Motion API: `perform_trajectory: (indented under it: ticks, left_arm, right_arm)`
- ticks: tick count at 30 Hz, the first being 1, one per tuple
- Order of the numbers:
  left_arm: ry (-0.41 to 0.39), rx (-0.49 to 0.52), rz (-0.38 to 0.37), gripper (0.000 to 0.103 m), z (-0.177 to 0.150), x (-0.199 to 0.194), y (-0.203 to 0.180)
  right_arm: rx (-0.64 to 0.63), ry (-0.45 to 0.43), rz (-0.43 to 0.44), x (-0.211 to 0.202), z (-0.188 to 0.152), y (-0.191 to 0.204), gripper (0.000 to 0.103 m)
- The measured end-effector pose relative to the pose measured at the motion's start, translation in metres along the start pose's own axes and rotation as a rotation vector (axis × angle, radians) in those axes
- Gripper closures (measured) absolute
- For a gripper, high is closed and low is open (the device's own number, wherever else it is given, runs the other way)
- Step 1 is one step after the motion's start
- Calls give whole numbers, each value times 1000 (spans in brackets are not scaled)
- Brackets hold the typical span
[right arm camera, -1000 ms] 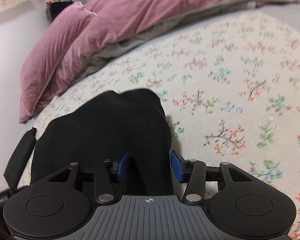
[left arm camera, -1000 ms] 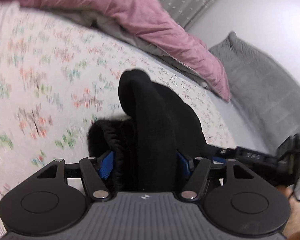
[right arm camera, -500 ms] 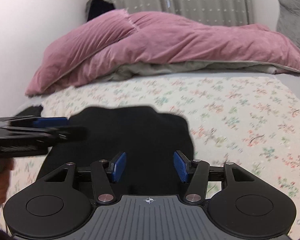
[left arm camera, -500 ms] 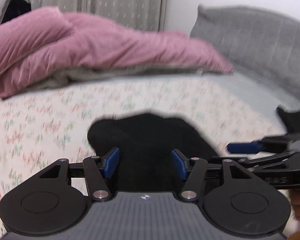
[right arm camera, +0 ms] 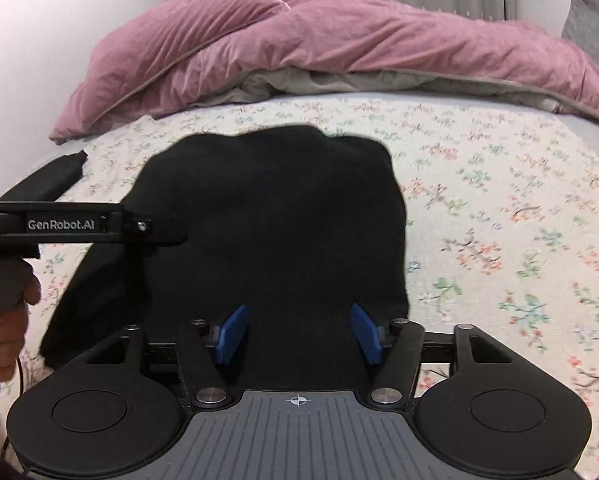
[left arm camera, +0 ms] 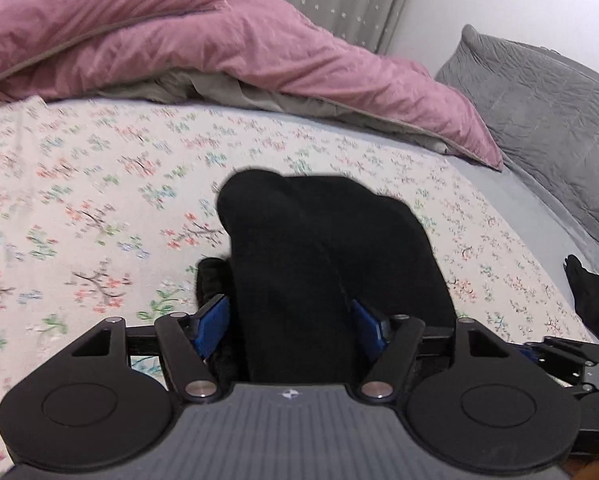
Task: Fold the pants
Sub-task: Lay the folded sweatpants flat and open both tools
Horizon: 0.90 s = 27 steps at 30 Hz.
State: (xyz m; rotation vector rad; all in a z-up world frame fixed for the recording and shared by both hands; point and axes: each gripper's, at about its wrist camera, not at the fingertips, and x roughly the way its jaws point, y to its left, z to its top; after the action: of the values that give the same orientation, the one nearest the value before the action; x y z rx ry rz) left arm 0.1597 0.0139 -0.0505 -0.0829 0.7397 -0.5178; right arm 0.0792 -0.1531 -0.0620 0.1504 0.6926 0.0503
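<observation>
Pants point(right arm camera: 275, 216): black, bunched on the floral bed point(right arm camera: 499, 200).
Left tongs point(left arm camera: 289, 326): just widened, pads astride a fold; grip unclear.
Right tongs point(right arm camera: 297, 334): just widened, spread, pads clear of cloth.

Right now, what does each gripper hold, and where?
Right gripper: nothing; its jaws, just opening, stand clear of the pants. Left gripper: a thick fold fills its just-widened jaws; grip cannot be told.

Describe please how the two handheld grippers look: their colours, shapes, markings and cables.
Both are alike. The right gripper has a ribbed grey body with a small crosshair mark, two round black discs at its sides, black link arms with silver pivots, and blue finger pads. The left gripper carries a diamond mark instead. From the side it shows white "GenRobot.AI" lettering, a grey pistol handle and a thin black cable.
</observation>
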Motion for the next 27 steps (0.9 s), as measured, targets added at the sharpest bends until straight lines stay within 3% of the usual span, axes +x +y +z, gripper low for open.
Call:
perform_trajectory:
  ticks: [13,22,27]
  left_arm:
    - [22,32,168,0,-17,-88,-29]
    - [90,26,325,0,-38,-101,-53]
    - [128,-30,356,0,-45,-108,-59]
  right_arm:
    - [88,-35,-80,-90,-8,-14,23]
    - [146,-3,-130,-118,-24,-17,16]
    - [150,7,-130,-131,-34,-16,7]
